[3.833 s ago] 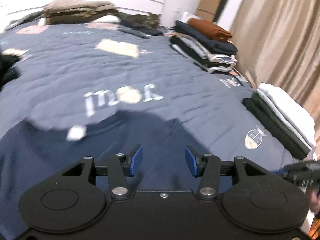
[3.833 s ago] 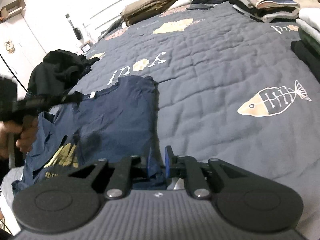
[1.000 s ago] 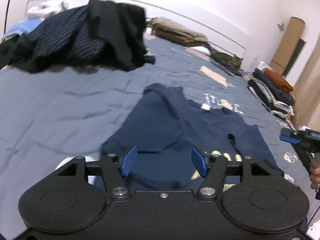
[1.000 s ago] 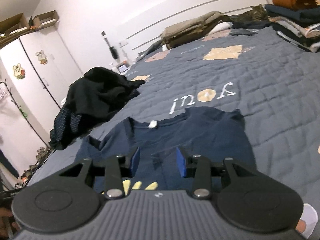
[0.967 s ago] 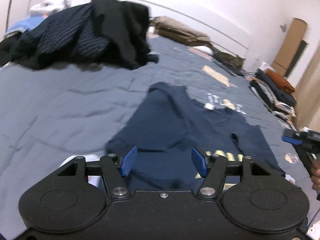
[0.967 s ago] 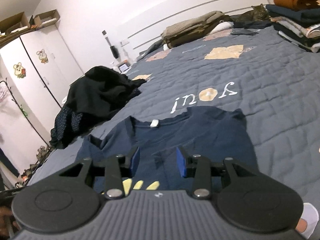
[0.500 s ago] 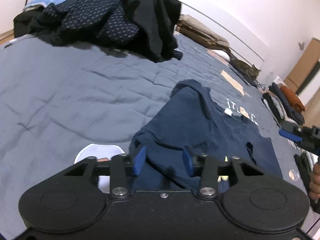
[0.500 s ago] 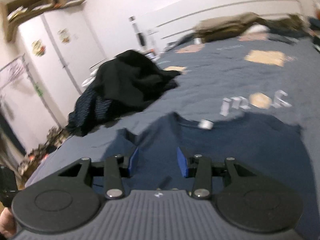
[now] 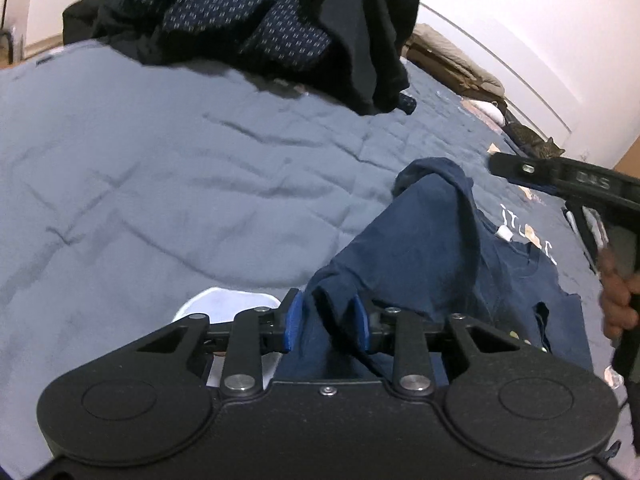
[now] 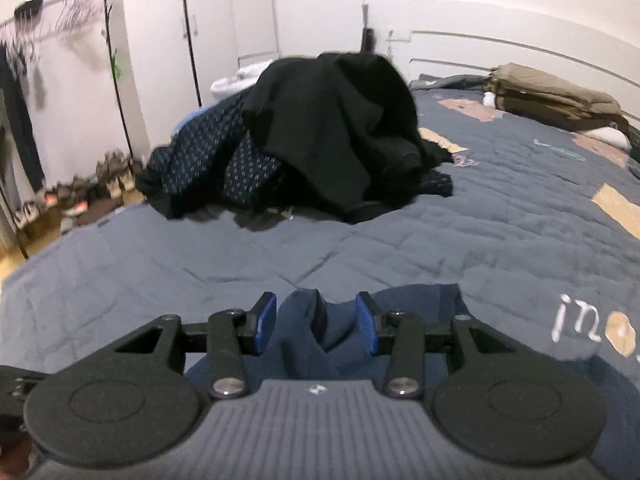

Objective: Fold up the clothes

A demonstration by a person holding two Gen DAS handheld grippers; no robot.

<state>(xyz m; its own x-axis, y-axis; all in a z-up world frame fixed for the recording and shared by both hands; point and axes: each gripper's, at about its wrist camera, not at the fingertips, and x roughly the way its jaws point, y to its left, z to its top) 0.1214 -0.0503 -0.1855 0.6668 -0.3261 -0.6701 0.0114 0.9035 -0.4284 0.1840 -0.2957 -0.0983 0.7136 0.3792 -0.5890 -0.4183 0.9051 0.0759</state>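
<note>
While the navy T-shirt [image 9: 432, 248] lies spread on the grey-blue quilt of the bed [image 9: 160, 168], near the bed's foot edge, both tools sit right at its sleeve side. The left tool [image 9: 326, 320] has its jaws partly open with a ridge of the shirt's cloth standing between the blue pads, not visibly pinched. The right tool [image 10: 316, 322] looks much the same in its own view: jaws fairly wide, a bunched fold of navy fabric rising between them, no squeeze on it. From the left wrist view the right tool also shows as a dark bar held in a hand [image 9: 618, 300] over the shirt's collar end.

As for progress, the shirt is rumpled and only loosely laid out, with one sleeve humped up and no tidy rectangle in sight, so this piece isn't folded. A heap of dark clothes [image 10: 320, 132] sits toward the far left corner of the bed, clearly unfolded too, so plenty looks left. A folded tan stack [image 10: 556, 96] rests by the headboard.

Writing-wise, the quilt has white lettering [image 10: 576, 322] that reads something like "in" followed by a tan round shape, cut off at the picture's edge. A small white neck tag [image 9: 505, 234] shows on the shirt, too tiny to read. The yellow print [image 9: 528, 340] on the shirt is mostly hidden.
</note>
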